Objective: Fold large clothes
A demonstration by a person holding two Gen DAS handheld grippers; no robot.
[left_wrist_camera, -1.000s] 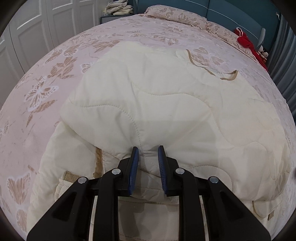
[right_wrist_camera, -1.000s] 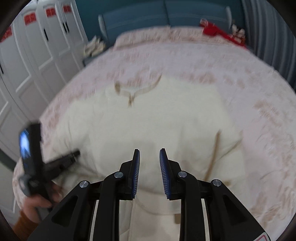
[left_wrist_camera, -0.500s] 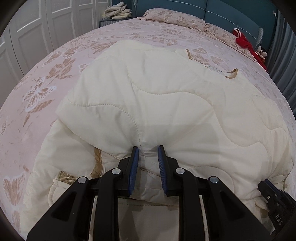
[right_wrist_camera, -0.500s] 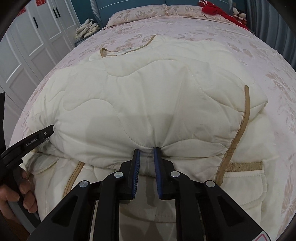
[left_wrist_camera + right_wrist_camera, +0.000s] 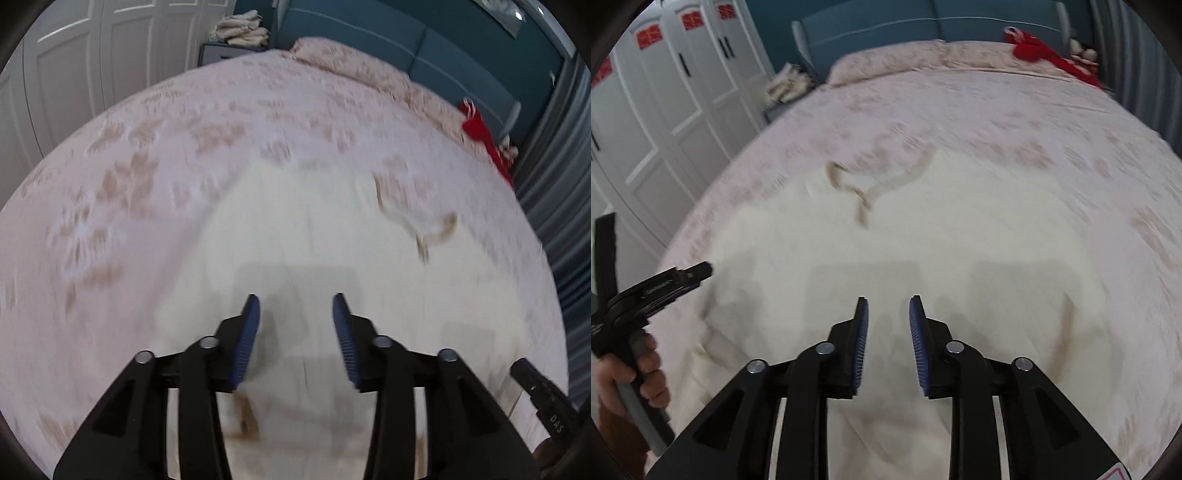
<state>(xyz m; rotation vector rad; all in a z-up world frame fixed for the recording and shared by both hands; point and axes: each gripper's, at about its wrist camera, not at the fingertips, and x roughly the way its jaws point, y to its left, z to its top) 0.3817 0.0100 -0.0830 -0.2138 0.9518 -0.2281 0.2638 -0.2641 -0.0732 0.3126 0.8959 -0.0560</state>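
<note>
The coat (image 5: 332, 258) lies spread on the bed (image 5: 147, 155), cream and quilted, with tan trim at its collar (image 5: 871, 188) toward the pillows (image 5: 923, 55). Both views are blurred, so seams and folds are hard to read.

The left gripper (image 5: 296, 314) hangs over the coat's near part with its jaws wide apart and nothing between them; its blue pads (image 5: 247, 336) show clear of the fabric. The right gripper (image 5: 888, 317) is likewise over the near part of the coat, jaws apart, gripping nothing. In the right view the left gripper appears at the left edge, held by the left hand (image 5: 635, 376), just above the coat's left side. In the left view the tip of the right gripper shows at the lower right edge.

A red cloth (image 5: 1041, 51) lies at the head of the bed on the right. White wardrobe doors (image 5: 665, 110) stand to the left, and a pile of folded cloth (image 5: 240, 29) sits on a nightstand (image 5: 221, 51) beside them.
</note>
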